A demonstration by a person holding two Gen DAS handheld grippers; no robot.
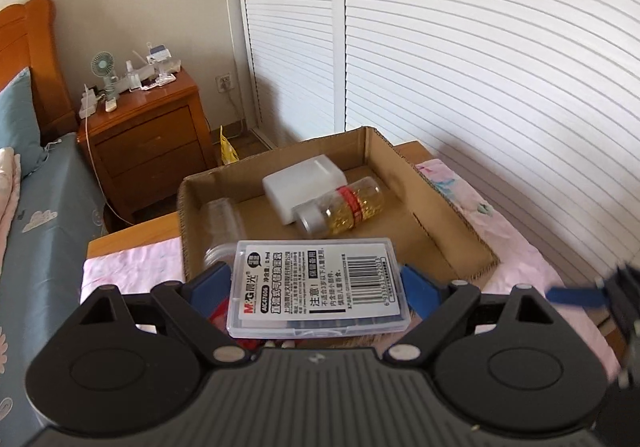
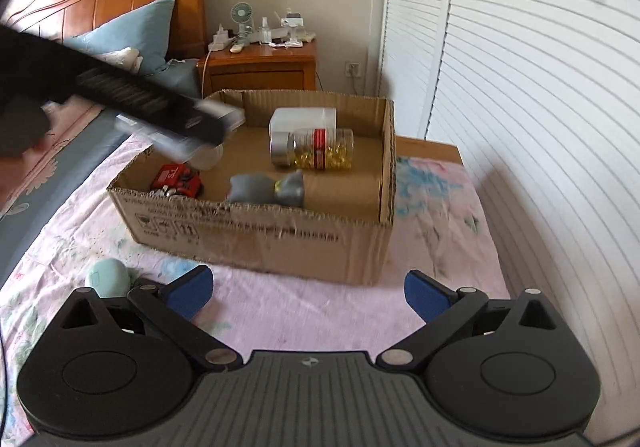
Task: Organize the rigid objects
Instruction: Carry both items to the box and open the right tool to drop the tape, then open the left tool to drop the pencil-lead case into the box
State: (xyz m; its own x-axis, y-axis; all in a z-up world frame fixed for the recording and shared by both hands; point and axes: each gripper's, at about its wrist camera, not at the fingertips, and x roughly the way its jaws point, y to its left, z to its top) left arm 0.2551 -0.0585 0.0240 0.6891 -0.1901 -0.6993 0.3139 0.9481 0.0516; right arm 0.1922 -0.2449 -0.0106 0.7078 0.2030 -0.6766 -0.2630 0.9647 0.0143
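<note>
Your left gripper has its blue pads closed against the short ends of a clear flat plastic case with a white printed barcode label, held level above the near left part of the open brown cardboard box; from the right wrist view the same case shows blurred over the box's left end. Inside the box, going left to right: a red toy vehicle in the near left corner, a clear plastic cup lying on its side, a grey soft-looking figure against the near wall, a white rectangular plastic container at the back, and touching it a clear bottle of yellow capsules with a silver cap and red label, lying on its side. The box sits on a pink floral cloth. A pale green rounded object lies on the cloth just beside your right gripper, whose jaws stand wide apart, holding nothing, short of the box's near wall.
</note>
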